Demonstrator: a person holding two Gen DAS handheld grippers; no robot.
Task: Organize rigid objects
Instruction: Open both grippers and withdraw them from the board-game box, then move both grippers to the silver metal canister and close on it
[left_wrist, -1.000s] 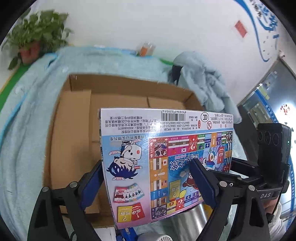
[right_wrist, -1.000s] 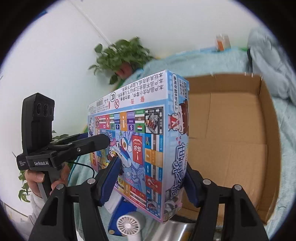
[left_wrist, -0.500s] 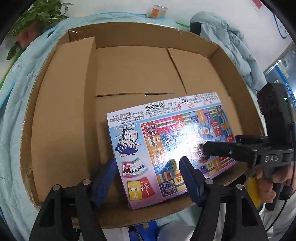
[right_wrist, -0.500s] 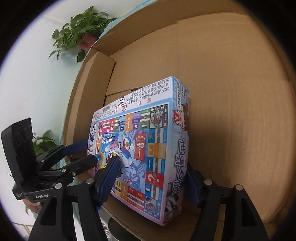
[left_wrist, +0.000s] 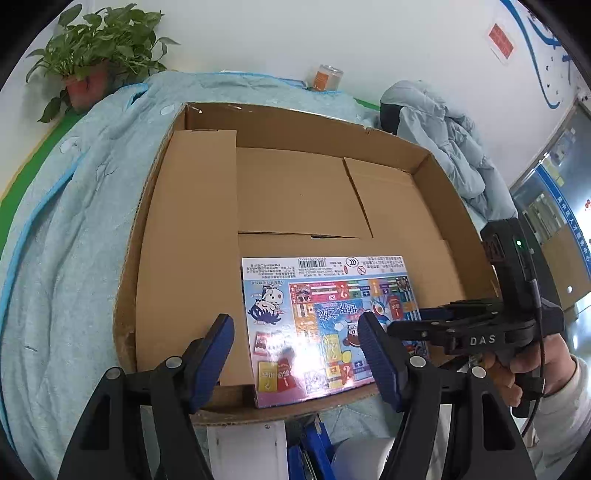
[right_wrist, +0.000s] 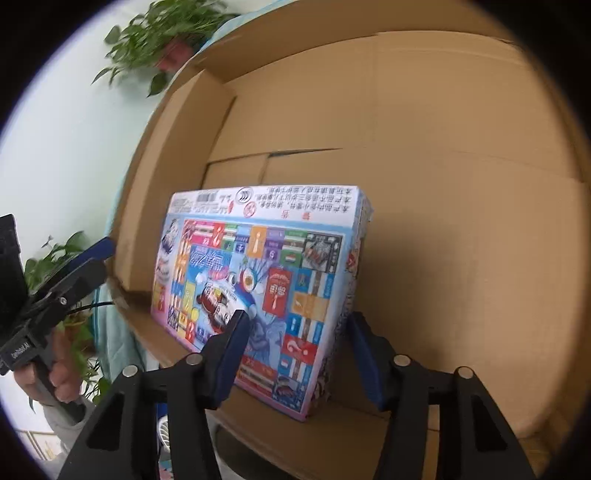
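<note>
A colourful board game box (left_wrist: 325, 325) lies flat on the floor of a large cardboard box (left_wrist: 295, 192), against its near wall. The left gripper (left_wrist: 295, 354) hovers above the near wall, its blue fingers (left_wrist: 214, 354) apart and not pressing on the game. The right gripper (right_wrist: 291, 354) straddles the game's near right corner, its fingers (right_wrist: 229, 350) closing with that corner between them; whether they press on it cannot be told. The cardboard box sits on a pale blue quilt (left_wrist: 70, 229). A potted plant (left_wrist: 92, 55) stands at the far left corner.
</note>
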